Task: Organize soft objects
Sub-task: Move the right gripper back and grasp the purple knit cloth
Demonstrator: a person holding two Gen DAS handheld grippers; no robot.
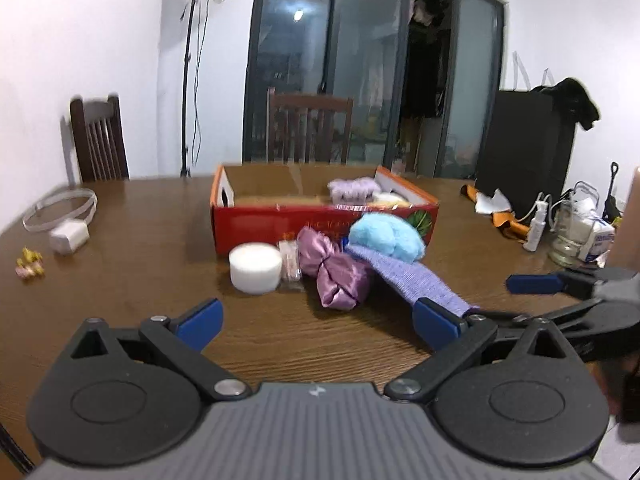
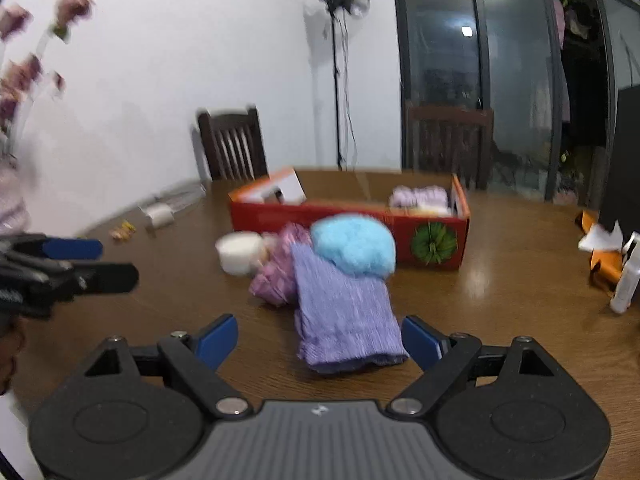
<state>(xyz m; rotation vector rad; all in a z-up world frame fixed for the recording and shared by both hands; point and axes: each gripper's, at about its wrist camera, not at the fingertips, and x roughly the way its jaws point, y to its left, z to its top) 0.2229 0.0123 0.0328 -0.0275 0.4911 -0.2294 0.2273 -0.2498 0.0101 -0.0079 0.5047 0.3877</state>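
A red cardboard box [image 1: 256, 224] [image 2: 280, 216] stands mid-table with a lilac fuzzy item [image 1: 354, 190] [image 2: 418, 196] inside at its right end. In front of it lie a blue fluffy ball [image 1: 386, 236] [image 2: 354, 250], a folded purple cloth [image 1: 416, 280] [image 2: 344, 316], a pink satin scrunchie [image 1: 334, 270] [image 2: 276, 268] and a white round sponge [image 1: 256, 268] [image 2: 240, 254]. My left gripper [image 1: 318, 322] is open and empty, short of the pile. My right gripper [image 2: 320, 340] is open around the cloth's near end, not touching it.
A white charger with cable [image 1: 68, 236] and small trinkets [image 1: 28, 264] lie at the table's left. Bottles and packets [image 1: 576, 224] and orange paper [image 2: 600, 256] sit at the right. Wooden chairs [image 1: 310, 128] stand behind the table.
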